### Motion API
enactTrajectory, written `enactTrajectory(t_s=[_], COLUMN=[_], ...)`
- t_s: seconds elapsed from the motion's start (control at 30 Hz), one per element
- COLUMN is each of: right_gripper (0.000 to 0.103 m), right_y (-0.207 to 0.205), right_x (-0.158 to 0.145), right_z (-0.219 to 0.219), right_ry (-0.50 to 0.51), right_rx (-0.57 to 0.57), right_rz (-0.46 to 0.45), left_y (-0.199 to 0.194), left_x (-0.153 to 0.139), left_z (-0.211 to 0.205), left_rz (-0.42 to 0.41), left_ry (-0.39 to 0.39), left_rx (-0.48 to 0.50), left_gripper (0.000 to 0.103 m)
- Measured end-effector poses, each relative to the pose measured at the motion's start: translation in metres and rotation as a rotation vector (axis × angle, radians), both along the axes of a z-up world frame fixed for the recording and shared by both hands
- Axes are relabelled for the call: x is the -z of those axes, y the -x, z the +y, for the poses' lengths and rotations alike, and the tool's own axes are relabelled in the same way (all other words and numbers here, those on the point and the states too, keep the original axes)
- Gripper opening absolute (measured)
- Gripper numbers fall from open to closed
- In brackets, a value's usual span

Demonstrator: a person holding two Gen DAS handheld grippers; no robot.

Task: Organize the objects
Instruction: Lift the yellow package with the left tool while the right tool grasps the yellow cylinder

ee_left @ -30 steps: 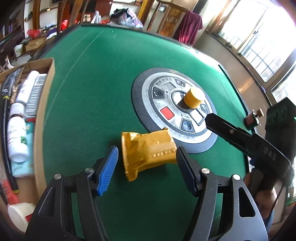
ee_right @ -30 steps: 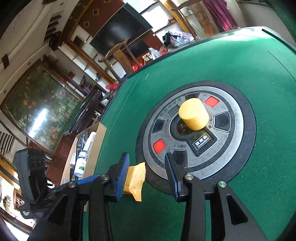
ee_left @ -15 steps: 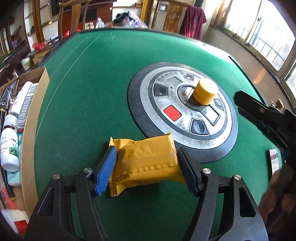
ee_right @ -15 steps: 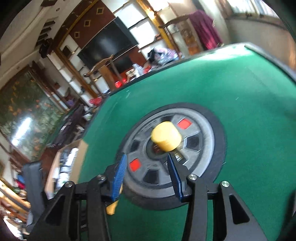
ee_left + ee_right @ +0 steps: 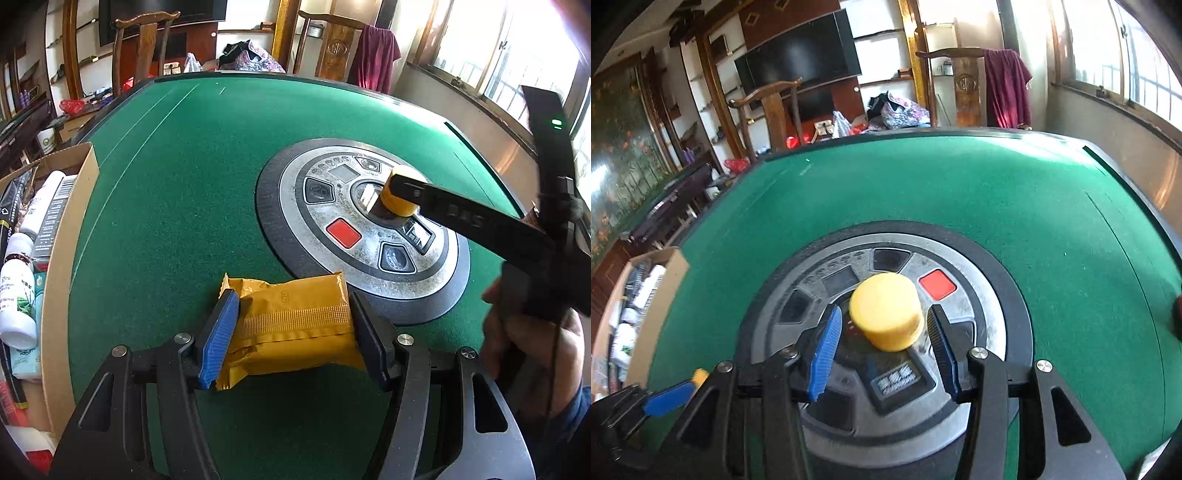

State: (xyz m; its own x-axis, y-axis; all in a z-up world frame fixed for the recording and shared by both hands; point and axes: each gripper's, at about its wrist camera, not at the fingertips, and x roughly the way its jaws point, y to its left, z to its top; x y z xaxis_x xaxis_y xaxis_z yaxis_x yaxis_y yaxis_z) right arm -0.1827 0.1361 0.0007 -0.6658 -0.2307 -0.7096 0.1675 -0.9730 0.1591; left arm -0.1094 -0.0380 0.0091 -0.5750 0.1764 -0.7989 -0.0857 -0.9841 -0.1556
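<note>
A crinkled yellow snack packet (image 5: 295,325) lies on the green felt table (image 5: 177,206) at the near rim of the round control panel (image 5: 321,225). My left gripper (image 5: 291,301) is closing on it, and both pads touch its ends. A yellow cylinder (image 5: 884,306) stands upright at the panel's centre (image 5: 975,332). My right gripper (image 5: 884,315) straddles the cylinder with a gap on each side, so it is open. In the left wrist view one black right finger (image 5: 410,186) crosses in front of the cylinder (image 5: 395,206).
A cardboard box (image 5: 68,236) with bottles and tubes sits at the table's left edge, also seen as the box (image 5: 666,280) in the right wrist view. A person's hand (image 5: 532,339) holds the right gripper's handle. Wooden chairs and shelves stand beyond the far edge.
My left gripper moved in around the packet and its pads came onto it. My right gripper swung from near the packet over to the yellow cylinder and widened around it.
</note>
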Motion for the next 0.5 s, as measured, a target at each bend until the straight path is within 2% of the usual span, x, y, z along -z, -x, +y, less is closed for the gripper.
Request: enactTrajectory(t_s=[0.07,0.27,0.37,0.43,0.5], right_gripper=[0.049,0.042,0.04,0.04,0.04], right_y=[0.007,0.003,-0.002,-0.005,-0.009], right_x=[0.006,0.002,-0.002,-0.006,-0.01], right_z=[-0.002,0.001,0.004,0.006,0.007], right_ry=[0.006,0.019,0.03,0.049,0.058], right_rx=[-0.01,-0.003,-0.002,-0.003,-0.005], right_rz=[-0.036,-0.007,-0.011,-0.008,-0.011], left_y=[0.0,-0.003,-0.005,-0.008,-0.009], left_x=[0.0,0.001,-0.001,-0.006,-0.009], left_z=[0.001,0.008,0.006,0.004,0.004], left_rz=[0.002,0.027,0.041,0.069,0.085], left_ry=[0.007,0.046,0.044,0.035,0.06], left_rx=[-0.002,-0.002,-0.009,-0.014,-0.021], left_gripper=[0.062,0.061,0.056,0.044,0.041])
